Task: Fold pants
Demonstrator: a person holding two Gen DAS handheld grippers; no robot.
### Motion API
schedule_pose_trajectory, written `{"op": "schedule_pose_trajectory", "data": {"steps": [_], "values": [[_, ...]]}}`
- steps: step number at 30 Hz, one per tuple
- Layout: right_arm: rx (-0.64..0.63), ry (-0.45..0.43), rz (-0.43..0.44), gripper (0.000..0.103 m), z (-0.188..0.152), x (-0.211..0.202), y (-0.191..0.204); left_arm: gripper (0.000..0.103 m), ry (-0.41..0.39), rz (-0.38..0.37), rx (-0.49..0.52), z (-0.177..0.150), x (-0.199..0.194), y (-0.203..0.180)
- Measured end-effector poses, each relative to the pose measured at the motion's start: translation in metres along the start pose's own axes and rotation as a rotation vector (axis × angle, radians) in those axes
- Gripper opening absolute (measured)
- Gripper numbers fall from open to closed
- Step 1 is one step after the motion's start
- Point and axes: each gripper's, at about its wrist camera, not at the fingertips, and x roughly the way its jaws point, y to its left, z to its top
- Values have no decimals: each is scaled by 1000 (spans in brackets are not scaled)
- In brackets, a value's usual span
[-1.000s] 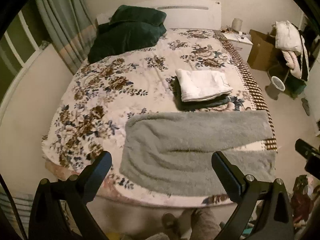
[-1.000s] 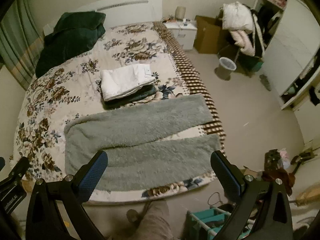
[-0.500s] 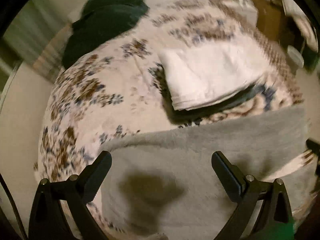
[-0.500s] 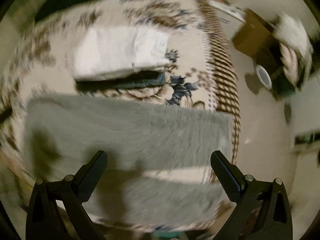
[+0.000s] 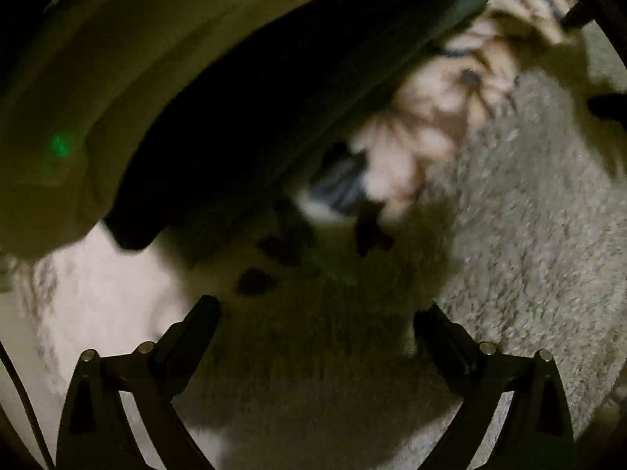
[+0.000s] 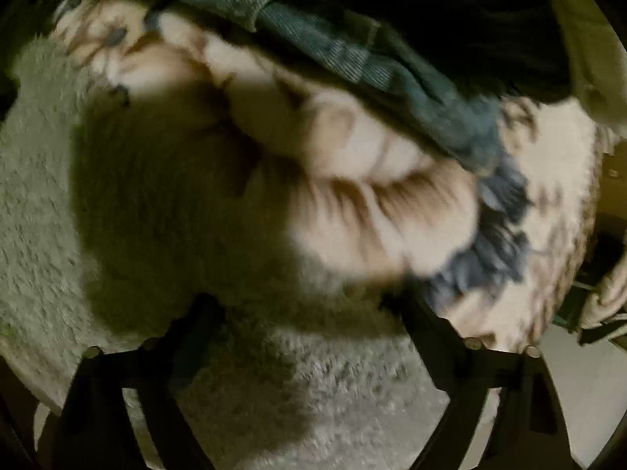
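The grey fleece pants [image 5: 529, 235] lie flat on the floral bedspread [image 5: 423, 149]. My left gripper [image 5: 317, 329] is open, low over the pants' left end near their far edge, its shadow on the fleece. My right gripper [image 6: 313, 313] is open, low over the pants [image 6: 47, 196] at the right end of the far leg. Both views are blurred and dark. Neither gripper holds anything.
A stack of folded clothes lies just beyond the pants: a dark green folded garment [image 6: 352, 51] under a pale one [image 5: 78, 78]. The bedspread's checked border and the bed's right edge [image 6: 564, 235] show at the right, with the floor [image 6: 588, 391] beyond.
Both grippers have dropped from high above the bed down close to the far edge of the pants, near the folded stack. Both stay open.
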Motion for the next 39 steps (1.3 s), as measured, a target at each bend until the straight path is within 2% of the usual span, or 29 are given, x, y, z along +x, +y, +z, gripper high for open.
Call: {"op": "schedule_pose_trajectory", "data": {"steps": [1, 2, 3, 4, 5, 7, 12, 13, 17, 18, 19, 20, 22, 25, 28, 30, 32, 34, 36, 38, 39], "values": [[5, -10, 32, 62, -4, 1, 2, 72, -10, -39, 2, -1, -2, 2], [15, -17, 53, 54, -7, 2, 3, 49, -26, -85, 0, -4, -8, 4], [27, -26, 74, 36, -12, 0, 4, 42, -37, -108, -8, -6, -14, 5], [35, -41, 87, 21, -17, -2, 7, 27, -41, -122, -7, -8, -18, 5], [50, -61, 91, 15, -24, -4, 8, 18, -53, -124, -15, -10, -25, 7], [88, -95, 91, 10, -39, -9, 6, 11, -74, -112, -32, -16, -39, 11], [202, -202, 82, 9, -88, -34, -3, 7, -171, -81, -135, -45, -97, 20], [223, -225, 79, 9, -99, -42, -6, 7, -206, -45, -156, -52, -113, 21], [316, -334, 91, 8, -162, -85, -8, 7, -323, -23, -259, -95, -192, 25], [330, -351, 84, 8, -159, -108, -16, 7, -362, -6, -294, -110, -210, 20], [346, -376, 84, 8, -153, -124, -18, 7, -392, 5, -323, -118, -211, -1], [356, -402, 74, 8, -172, -137, -9, 7, -414, -2, -353, -134, -218, -17], [370, -422, 66, 8, -189, -169, 26, 7, -443, -4, -426, -163, -225, -48], [343, -419, 34, 8, -230, -178, 80, 7, -417, -25, -542, -208, -213, -91], [314, -355, 23, 8, -273, -154, 138, 7, -306, -92, -650, -262, -173, -129], [299, -298, 35, 8, -296, -124, 170, 7, -233, -137, -714, -283, -144, -150], [293, -241, 54, 8, -315, -94, 199, 7, -173, -147, -739, -296, -112, -170], [285, -206, 48, 9, -323, -72, 216, 7, -112, -162, -741, -304, -74, -184], [287, -179, 51, 10, -326, -52, 224, 10, -74, -176, -728, -308, -53, -194], [324, -85, 104, 17, -323, -28, 226, 15, -62, -208, -752, -309, -50, -190], [341, -67, 140, 33, -321, -23, 223, 17, -76, -239, -771, -311, -55, -186]]}}
